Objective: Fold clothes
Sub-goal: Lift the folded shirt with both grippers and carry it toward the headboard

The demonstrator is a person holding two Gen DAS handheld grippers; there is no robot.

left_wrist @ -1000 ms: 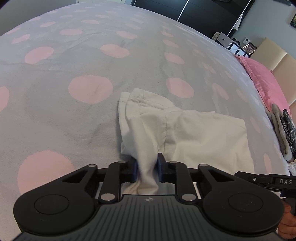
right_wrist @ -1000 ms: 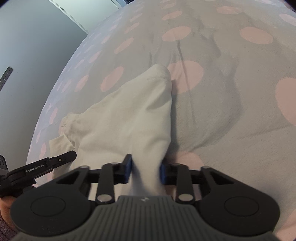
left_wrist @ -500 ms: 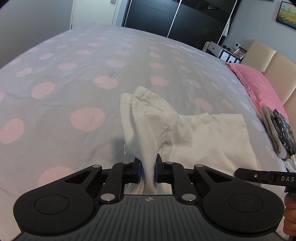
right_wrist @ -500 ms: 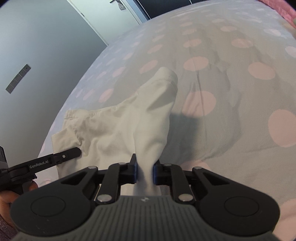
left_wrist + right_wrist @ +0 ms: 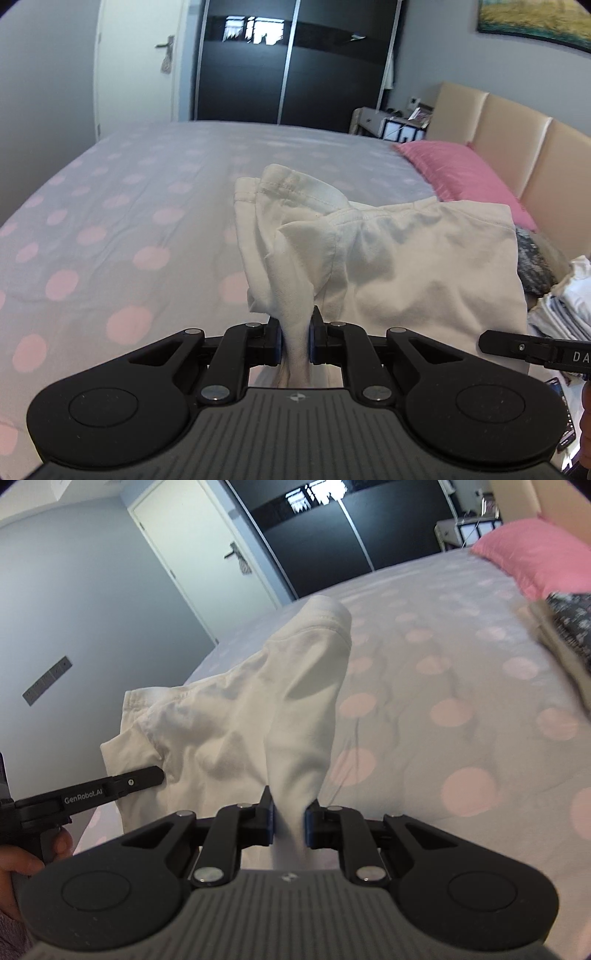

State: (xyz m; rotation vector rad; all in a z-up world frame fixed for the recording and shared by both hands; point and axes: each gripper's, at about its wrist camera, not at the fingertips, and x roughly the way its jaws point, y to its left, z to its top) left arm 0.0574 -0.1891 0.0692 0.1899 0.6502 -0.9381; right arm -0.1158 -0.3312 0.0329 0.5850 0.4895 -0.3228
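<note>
A white T-shirt point(image 5: 413, 258) hangs in the air above the grey bed with pink dots point(image 5: 122, 206). My left gripper point(image 5: 294, 341) is shut on a bunch of its fabric near one sleeve. My right gripper point(image 5: 289, 821) is shut on the white T-shirt point(image 5: 236, 720) near the other sleeve, which sticks up in front of it. The shirt stretches between the two grippers. Each gripper's tip shows at the edge of the other's view. The lower part of the shirt is hidden below the grippers.
A pink pillow point(image 5: 458, 173) lies against the beige headboard point(image 5: 517, 147). A pile of folded clothes point(image 5: 554, 277) sits at the right of the bed, also in the right wrist view point(image 5: 569, 627). A black wardrobe point(image 5: 288, 62) and a white door point(image 5: 144, 66) stand beyond the bed.
Both grippers have risen and tilted up, lifting the shirt off the bed. The room now shows behind it.
</note>
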